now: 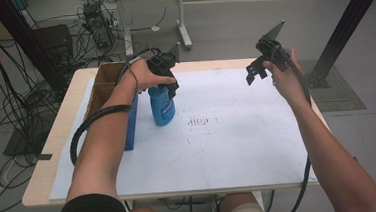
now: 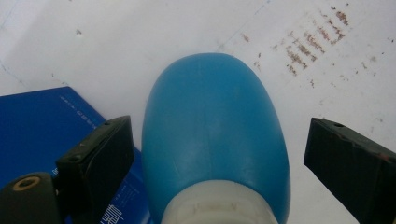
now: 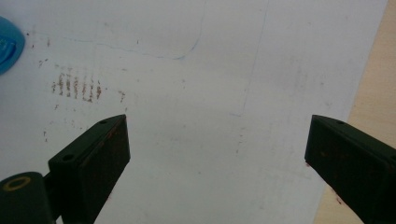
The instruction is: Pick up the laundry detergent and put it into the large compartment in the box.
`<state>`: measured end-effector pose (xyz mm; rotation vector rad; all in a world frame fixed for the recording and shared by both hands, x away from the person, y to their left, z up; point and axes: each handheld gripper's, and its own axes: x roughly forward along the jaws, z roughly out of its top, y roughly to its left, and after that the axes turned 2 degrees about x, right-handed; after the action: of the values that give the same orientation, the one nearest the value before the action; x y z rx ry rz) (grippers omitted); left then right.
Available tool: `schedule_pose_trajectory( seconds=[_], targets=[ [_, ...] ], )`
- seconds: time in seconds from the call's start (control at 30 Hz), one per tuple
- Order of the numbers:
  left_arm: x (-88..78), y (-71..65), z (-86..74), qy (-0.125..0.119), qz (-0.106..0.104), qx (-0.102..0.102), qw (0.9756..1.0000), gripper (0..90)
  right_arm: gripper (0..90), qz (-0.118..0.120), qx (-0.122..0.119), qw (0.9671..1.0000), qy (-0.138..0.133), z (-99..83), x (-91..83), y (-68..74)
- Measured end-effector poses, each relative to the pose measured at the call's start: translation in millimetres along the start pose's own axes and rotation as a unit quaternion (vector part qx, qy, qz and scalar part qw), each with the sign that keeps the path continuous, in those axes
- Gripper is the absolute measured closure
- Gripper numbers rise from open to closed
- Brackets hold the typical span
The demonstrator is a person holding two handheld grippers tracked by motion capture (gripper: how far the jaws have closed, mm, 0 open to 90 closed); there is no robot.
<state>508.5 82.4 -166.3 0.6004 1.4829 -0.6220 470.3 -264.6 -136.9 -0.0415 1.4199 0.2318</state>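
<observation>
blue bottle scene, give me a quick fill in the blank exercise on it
1. The left claw is spread around the ____ bottle, its jaws wide apart.
2. The bottle stands ____ on the white sheet.
3. Beside the bottle stands a dark blue ____, next to the cardboard carton.
4. The right claw is ____ and holds nothing.

Missing words: blue; upright; box; open

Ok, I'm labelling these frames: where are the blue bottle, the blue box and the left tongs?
Bottle (image 2: 212,126), left gripper view, its rounded body.
Box (image 2: 42,123), left gripper view, its top face.
Left tongs (image 2: 217,156), left gripper view, midway between the tips.
</observation>
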Motion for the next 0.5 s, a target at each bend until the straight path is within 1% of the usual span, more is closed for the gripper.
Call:
schedule_pose_trajectory(
  seconds=[0.5],
  targets=[
    [0.4,-0.9,-0.1,-0.003,0.002,0.0,1.0,9.1,6.7,0.0,-0.001,1.0,0.0,0.3,1.4,-0.3]
  ],
)
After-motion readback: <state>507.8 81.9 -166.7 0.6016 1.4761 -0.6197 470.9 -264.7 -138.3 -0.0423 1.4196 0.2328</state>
